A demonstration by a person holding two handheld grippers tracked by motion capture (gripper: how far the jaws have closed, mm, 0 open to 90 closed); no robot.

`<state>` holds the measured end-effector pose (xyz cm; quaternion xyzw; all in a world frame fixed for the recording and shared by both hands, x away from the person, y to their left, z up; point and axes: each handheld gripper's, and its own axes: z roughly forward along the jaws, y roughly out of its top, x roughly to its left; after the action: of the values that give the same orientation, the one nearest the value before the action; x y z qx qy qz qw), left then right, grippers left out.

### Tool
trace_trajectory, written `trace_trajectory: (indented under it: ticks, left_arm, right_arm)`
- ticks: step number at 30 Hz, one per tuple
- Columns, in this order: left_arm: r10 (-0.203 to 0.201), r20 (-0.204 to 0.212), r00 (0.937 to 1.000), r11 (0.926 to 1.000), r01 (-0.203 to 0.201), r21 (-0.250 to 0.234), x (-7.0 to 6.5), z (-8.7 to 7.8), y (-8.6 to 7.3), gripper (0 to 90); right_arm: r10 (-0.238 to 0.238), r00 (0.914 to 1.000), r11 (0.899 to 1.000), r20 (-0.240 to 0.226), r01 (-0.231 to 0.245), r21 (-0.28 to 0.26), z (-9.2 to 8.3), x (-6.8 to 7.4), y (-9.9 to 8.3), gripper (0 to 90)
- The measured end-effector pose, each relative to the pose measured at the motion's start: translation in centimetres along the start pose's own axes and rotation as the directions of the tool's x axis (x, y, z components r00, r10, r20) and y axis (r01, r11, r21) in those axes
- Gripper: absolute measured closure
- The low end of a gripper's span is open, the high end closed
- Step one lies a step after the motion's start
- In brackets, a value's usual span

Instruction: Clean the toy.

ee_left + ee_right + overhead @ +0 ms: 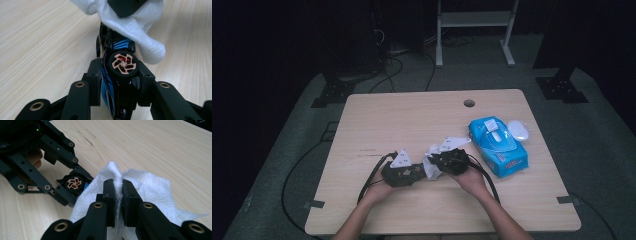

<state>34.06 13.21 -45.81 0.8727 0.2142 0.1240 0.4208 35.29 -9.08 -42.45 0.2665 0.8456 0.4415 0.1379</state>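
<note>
- Left gripper (421,172) lies level near the table's (387,115) front edge, clamping one black-and-blue toy car (117,75).
- Right gripper (118,192) faces it, pinching one white wipe (150,187) against the car.
- One blue wipes pack (498,145) lies by the right edge.

**Toy car and wipe meet at the desk's near edge**

On the desk (412,115), the left tongs (421,171) and right tongs (435,161) face each other near the front edge, almost touching at the middle. The toy car (119,67) sits between the left tongs' jaws, its wheel turned up toward that gripper's camera. The wipe (147,187) is pinched between the right tongs' jaws and drapes over the car's far end. To the right of both lies a pack of wet wipes (498,145), with a small rounded object (518,130) just beside its far right corner. A cable hole (469,103) sits near the desk's back edge, behind the pack.
</note>
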Motion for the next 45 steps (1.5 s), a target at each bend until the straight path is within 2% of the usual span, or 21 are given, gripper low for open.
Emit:
trace_trajectory:
  ticks: [3,7,9,11,14,16,17,20,24,26,31,34,39,45]
  left_arm:
    - [0.009,0.000,1.0000,0.9999,-0.009,0.007,0.1,-0.1,0.0,63.7]
    - [-0.002,0.003,1.0000,1.0000,0.002,0.002,0.1,-0.2,-0.2,65.2]
    - [0.004,0.004,1.0000,0.9999,-0.004,0.011,0.2,-0.2,-0.1,65.1]
    - [0.006,0.006,1.0000,0.9998,-0.006,0.020,0.2,0.0,0.2,63.9]
    - [0.001,0.009,1.0000,0.9994,-0.001,0.035,0.1,0.3,0.7,60.7]
    - [0.011,0.003,0.9999,0.9974,-0.011,0.072,0.1,0.7,0.9,55.7]
    - [0.008,0.005,1.0000,0.9973,-0.009,0.073,0.2,0.8,1.0,54.9]
    - [0.015,0.008,0.9999,0.9964,-0.016,0.083,0.2,1.1,1.1,57.9]
    - [0.014,-0.005,0.9999,0.9966,-0.013,0.082,0.3,1.0,1.1,62.7]
    - [0.012,-0.003,0.9999,0.9969,-0.012,0.078,0.4,0.9,1.1,63.0]
    - [0.004,-0.001,1.0000,0.9966,-0.004,0.082,0.8,0.1,0.8,62.9]
    - [-0.001,0.018,0.9998,0.9957,-0.001,0.092,1.0,-0.4,0.9,61.7]
    - [0.004,0.015,0.9999,0.9927,-0.005,0.121,1.0,-0.5,1.6,51.6]
    - [0.002,0.024,0.9997,0.9877,-0.006,0.156,0.8,0.7,2.8,39.6]
  right_arm:
    - [0.008,0.9989,1.000,0.046,-0.008,0.002,-0.7,-1.0,-0.4,82.1]
    - [0.031,0.9961,0.999,0.083,-0.032,0.004,-1.6,-2.2,-0.9,82.1]
    - [0.045,0.9955,0.999,0.084,-0.045,0.002,-1.7,-2.2,-1.0,82.1]
    - [0.033,0.9967,0.999,0.074,-0.033,0.001,-1.5,-1.8,-0.9,82.1]
    - [0.015,0.9998,1.000,0.013,-0.015,-0.008,-1.1,-1.0,-0.7,82.0]
    - [0.013,0.9998,1.000,0.014,-0.013,-0.008,-1.1,-1.0,-0.8,82.0]
    - [0.023,0.9996,1.000,0.019,-0.023,-0.011,-1.2,-1.3,-0.9,82.0]
    - [0.057,0.9955,0.998,0.075,-0.056,-0.024,-1.8,-2.6,-1.3,82.1]
    - [0.127,0.9835,0.992,0.129,-0.123,-0.033,-2.5,-3.8,-1.9,82.1]
    - [0.145,0.9828,0.989,0.115,-0.143,-0.022,-2.4,-4.1,-2.1,82.2]
    - [0.129,0.9871,0.992,0.094,-0.128,-0.019,-1.8,-3.2,-2.0,82.2]
    - [0.121,0.9887,0.992,0.088,-0.119,-0.029,-1.5,-2.7,-2.0,82.3]
    - [0.120,0.9904,0.993,0.070,-0.118,-0.028,-1.5,-2.6,-2.0,82.2]
    - [0.147,0.9868,0.988,0.068,-0.143,-0.057,-2.4,-3.2,-2.1,82.2]
